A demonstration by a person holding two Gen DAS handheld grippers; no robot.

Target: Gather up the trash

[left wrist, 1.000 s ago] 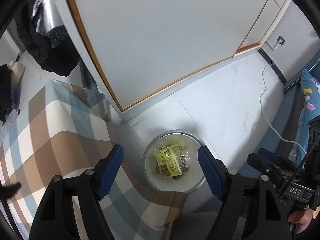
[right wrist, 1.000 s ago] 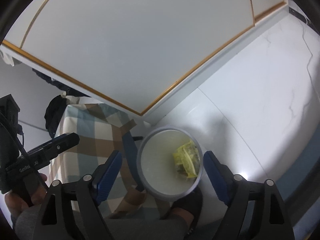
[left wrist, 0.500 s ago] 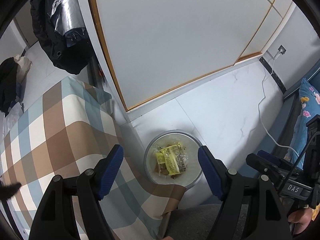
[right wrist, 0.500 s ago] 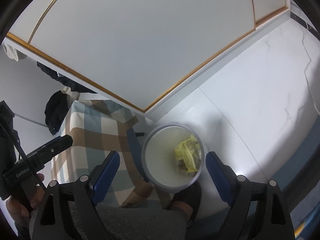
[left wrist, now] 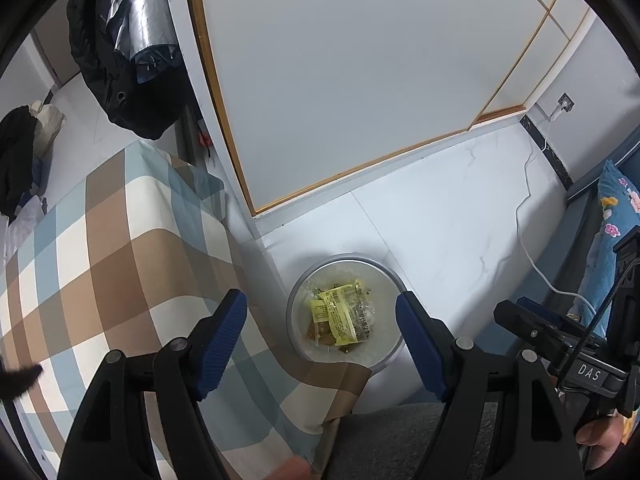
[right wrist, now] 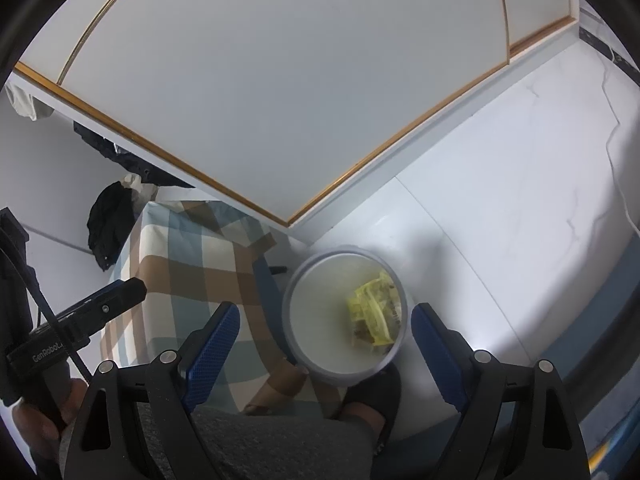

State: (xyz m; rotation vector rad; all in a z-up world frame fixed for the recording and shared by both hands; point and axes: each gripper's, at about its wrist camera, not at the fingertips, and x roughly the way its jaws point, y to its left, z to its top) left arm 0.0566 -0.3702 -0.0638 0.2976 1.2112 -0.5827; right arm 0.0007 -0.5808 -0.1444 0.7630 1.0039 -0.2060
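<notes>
A round grey trash bin (left wrist: 394,280) (right wrist: 304,280) stands on the white floor beside the checked table. Yellow snack wrappers (left wrist: 344,314) (right wrist: 374,306) and some brownish scraps lie at its bottom. My left gripper (left wrist: 322,326) hangs high above the bin, open, with nothing between its blue pads. My right gripper (right wrist: 324,340) is also open and empty, above the bin. Each gripper appears at the edge of the other's view, held in a hand.
A table with a blue, brown and cream checked cloth (left wrist: 104,248) (right wrist: 192,256) lies left of the bin. A white cupboard with gold trim (left wrist: 360,80) rises behind. Dark clothes (left wrist: 120,60) hang at upper left. A white cable (left wrist: 524,216) runs across the floor. A grey-trousered leg and dark shoe (right wrist: 372,396) are below.
The left wrist view has pulled up and back: more of the checked table and hanging clothes shows, and the bin looks smaller. The right gripper has barely moved. Both stay open.
</notes>
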